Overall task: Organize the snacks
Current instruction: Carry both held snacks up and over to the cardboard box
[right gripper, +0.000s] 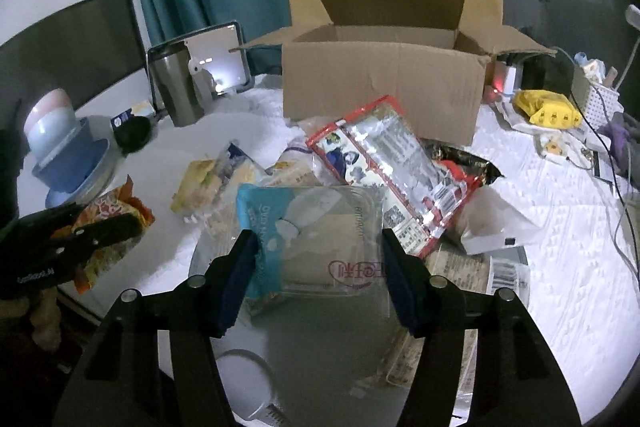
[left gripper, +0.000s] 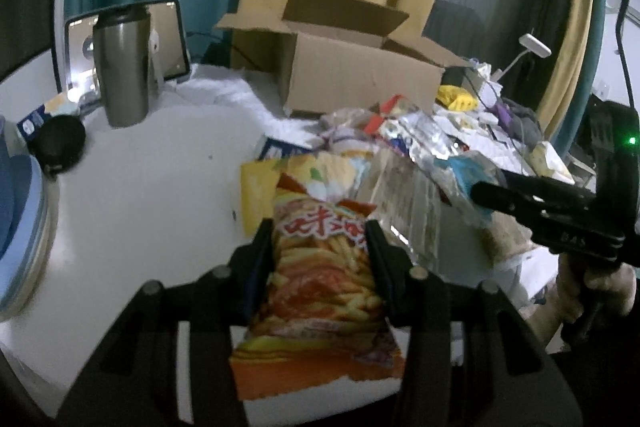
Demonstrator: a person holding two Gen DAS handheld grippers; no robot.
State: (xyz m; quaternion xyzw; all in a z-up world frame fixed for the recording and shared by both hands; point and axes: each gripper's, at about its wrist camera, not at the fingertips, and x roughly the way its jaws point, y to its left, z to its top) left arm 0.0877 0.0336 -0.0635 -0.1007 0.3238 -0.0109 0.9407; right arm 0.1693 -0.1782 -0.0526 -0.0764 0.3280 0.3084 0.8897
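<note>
The fries bag (left gripper: 320, 267) is clamped by the left gripper (left gripper: 320, 239); the right gripper (right gripper: 318, 247) straddles a clear packet (right gripper: 320, 227), its grip unclear. Both should be lifted gently toward the far cardboard box (right gripper: 380, 87).

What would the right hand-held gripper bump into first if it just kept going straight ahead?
The right hand-held gripper already grips a clear-and-blue snack packet. Straight on, that packet would probably first meet the red-edged foil snack bag, then the open cardboard box; depth is uncertain.

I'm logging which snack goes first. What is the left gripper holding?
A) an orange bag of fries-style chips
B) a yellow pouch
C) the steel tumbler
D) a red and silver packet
A: the left gripper is shut on the orange chip bag, fries printed on it.
</note>
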